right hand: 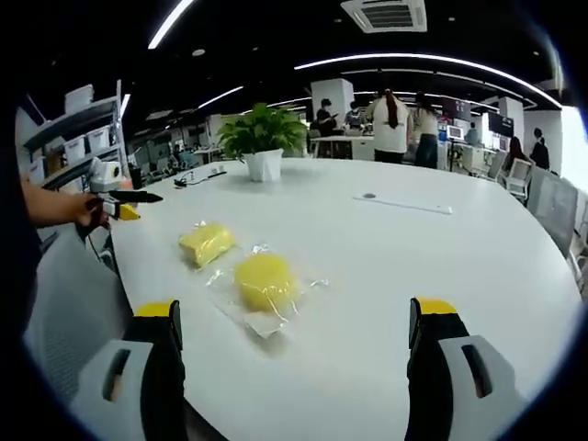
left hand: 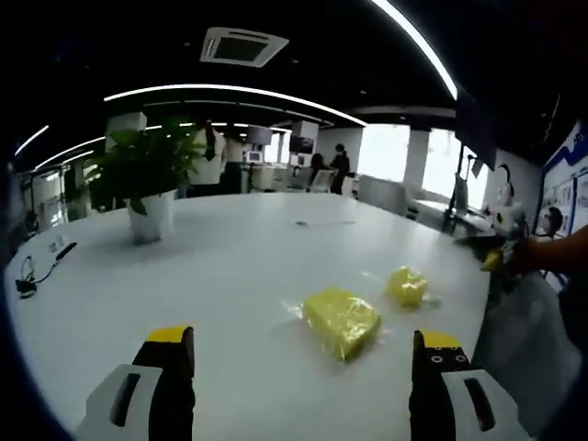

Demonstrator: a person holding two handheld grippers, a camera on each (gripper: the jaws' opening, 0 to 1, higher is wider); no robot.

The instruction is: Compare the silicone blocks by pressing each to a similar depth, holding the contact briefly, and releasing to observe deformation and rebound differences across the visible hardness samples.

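While both grippers hung above the white round bench [left hand: 230, 276], neither had touched a sample. In the left gripper view, the left gripper [left hand: 303, 367] had its yellow-tipped black fingers [left hand: 170, 354] spread wide and empty, with the larger yellow silicone block in clear wrap [left hand: 340, 320] lying just ahead between them and the smaller yellow silicone block in clear wrap [left hand: 406, 286] near it, farther off. In the right gripper view, the right gripper [right hand: 294, 354] was likewise spread wide and empty, with the same two samples ahead of it, the rounder-looking one [right hand: 264, 281] nearer and the other [right hand: 207, 243] beyond. A potted green plant in a white pot [left hand: 147, 184] stood well apart.

Judging from this, pressing had not begun. To do it well, one fingertip should probably come down squarely on a block's middle, so the loose wrap would not slide, and sink equally far on each sample.
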